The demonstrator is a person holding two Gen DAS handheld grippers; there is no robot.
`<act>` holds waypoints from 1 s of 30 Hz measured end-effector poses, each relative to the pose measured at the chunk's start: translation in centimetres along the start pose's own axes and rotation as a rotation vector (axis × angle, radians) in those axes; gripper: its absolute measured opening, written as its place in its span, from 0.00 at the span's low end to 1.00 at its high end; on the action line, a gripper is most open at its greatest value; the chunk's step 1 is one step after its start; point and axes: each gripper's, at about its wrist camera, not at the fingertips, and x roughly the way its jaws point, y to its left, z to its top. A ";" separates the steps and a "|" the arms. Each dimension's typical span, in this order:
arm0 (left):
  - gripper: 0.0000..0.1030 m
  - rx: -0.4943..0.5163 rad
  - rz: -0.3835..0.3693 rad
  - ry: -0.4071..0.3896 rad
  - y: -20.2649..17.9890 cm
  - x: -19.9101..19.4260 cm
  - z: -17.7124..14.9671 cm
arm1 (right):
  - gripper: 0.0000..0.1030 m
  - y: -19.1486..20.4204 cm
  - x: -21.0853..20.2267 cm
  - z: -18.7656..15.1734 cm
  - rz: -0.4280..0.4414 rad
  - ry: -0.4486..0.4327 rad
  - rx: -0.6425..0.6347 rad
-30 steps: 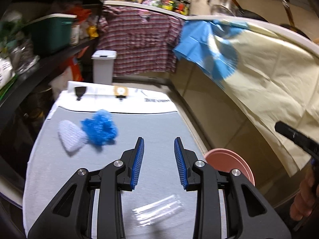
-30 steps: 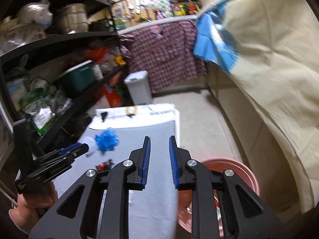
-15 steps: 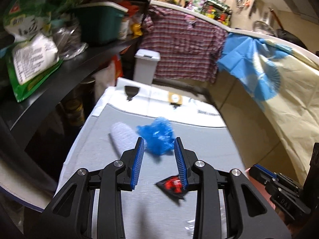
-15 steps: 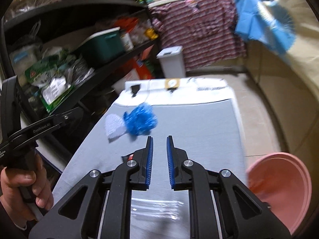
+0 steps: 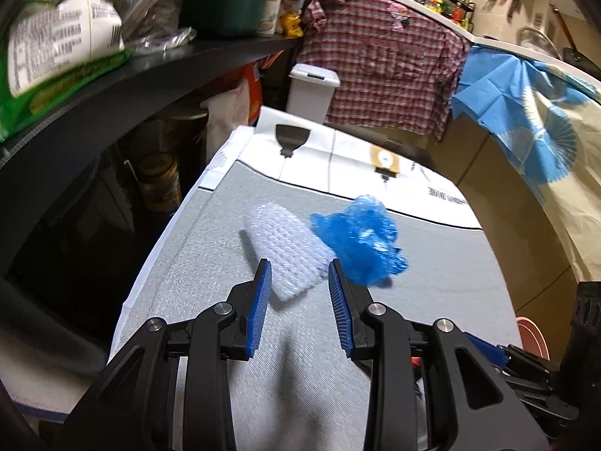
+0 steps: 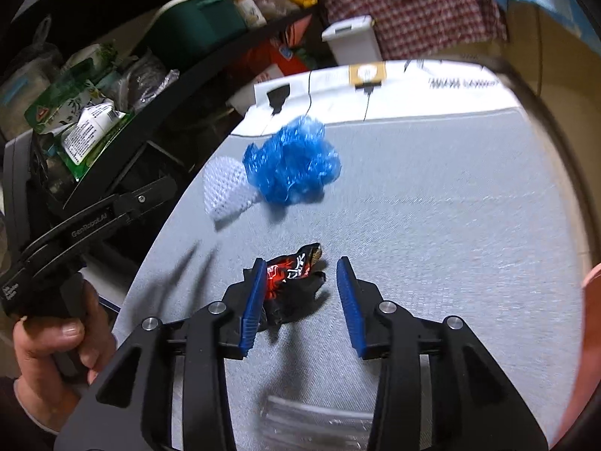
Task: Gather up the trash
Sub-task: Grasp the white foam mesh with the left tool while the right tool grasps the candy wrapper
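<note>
Both wrist cams sit behind their own fingers, tilted down, close over the grey tabletop [image 5: 450, 263]. Left faces the white mesh piece [image 5: 285, 251], right the red-black wrapper [image 6: 293, 282]. Shared: blue plastic wad [image 6: 293, 161], white bin [image 5: 313, 90].

The left gripper [image 6: 150, 195], showing at the left edge of the right wrist view, is carrying the white lettering "GenRobot.AI" along its black side. The white paper [image 5: 375, 158] at the far end of the worktop [image 5: 432, 282] is bearing a line of dark print, upside down and too blurred to read. The green and white packet [image 5: 56, 45] on the shelf [image 5: 150, 75] is showing dense small print, illegible. The red and black wrapper [image 6: 293, 270] is displaying white characters I cannot make out.
</note>
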 end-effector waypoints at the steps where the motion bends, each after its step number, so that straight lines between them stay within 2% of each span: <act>1: 0.39 -0.010 0.005 0.008 0.3 0.6 0.1 | 0.39 0.0 0.4 0.1 -0.001 0.007 0.000; 2: 0.45 -0.023 0.009 0.012 0.7 1.2 0.1 | 0.39 0.0 0.8 0.2 -0.004 0.018 0.000; 3: 0.46 -0.032 0.011 0.014 0.9 1.6 0.2 | 0.39 0.1 1.1 0.1 -0.006 0.029 -0.002; 13: 0.46 -0.053 0.012 0.049 1.9 4.7 0.3 | 0.39 0.0 2.7 -0.5 0.003 0.074 -0.035; 16: 0.45 -0.038 -0.005 0.084 1.6 5.5 -0.2 | 0.35 0.1 2.6 -0.6 0.004 0.073 -0.047; 18: 0.38 -0.032 -0.013 0.092 1.5 5.8 -0.4 | 0.34 0.2 2.6 -0.7 0.008 0.073 -0.055; 20: 0.25 -0.019 -0.017 0.099 1.3 5.8 -0.4 | 0.32 0.5 2.5 -0.8 0.011 0.071 -0.072; 22: 0.18 -0.014 -0.016 0.098 1.2 5.6 -0.4 | 0.29 0.9 2.4 -0.8 0.018 0.071 -0.086; 30: 0.13 0.039 -0.011 0.055 0.2 3.8 -0.4 | 0.26 1.2 0.7 -0.5 -0.007 0.023 -0.106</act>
